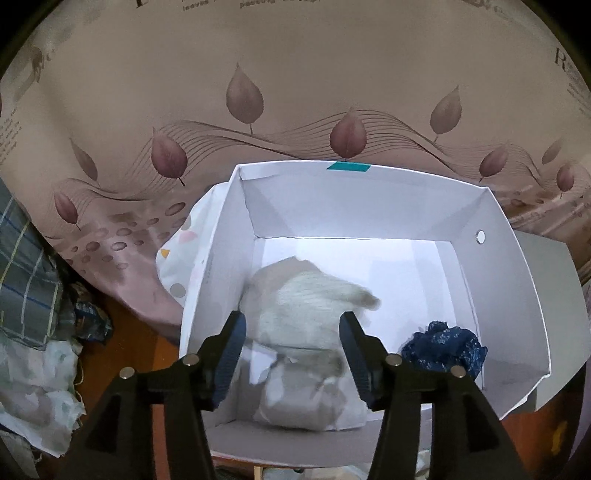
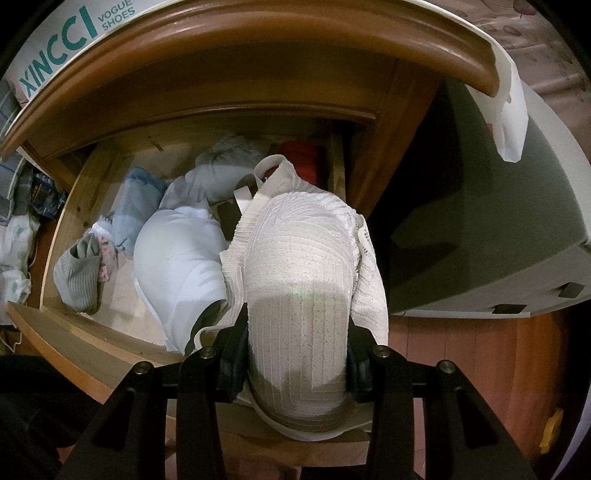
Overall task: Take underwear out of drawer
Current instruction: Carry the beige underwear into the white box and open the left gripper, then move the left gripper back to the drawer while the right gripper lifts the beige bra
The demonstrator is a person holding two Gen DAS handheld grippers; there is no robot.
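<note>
Right gripper (image 2: 295, 354) grips underwear (image 2: 299, 280) (white).

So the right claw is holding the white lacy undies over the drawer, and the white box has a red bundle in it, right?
Nearly. The bundle in the white box is dark blue, not red; the left wrist view shows it. The rest holds: the right claw grips the white lacy undies over the open drawer.

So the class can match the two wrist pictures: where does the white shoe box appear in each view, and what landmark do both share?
Left wrist: the white shoe box fills the centre, open, with pale and blue garments inside.
Right wrist: only its outer side shows, top left, printed XINCCI, on the wooden cabinet top.
Shared landmark: the leaf-patterned pink fabric behind the box, top right in the right view.
</note>
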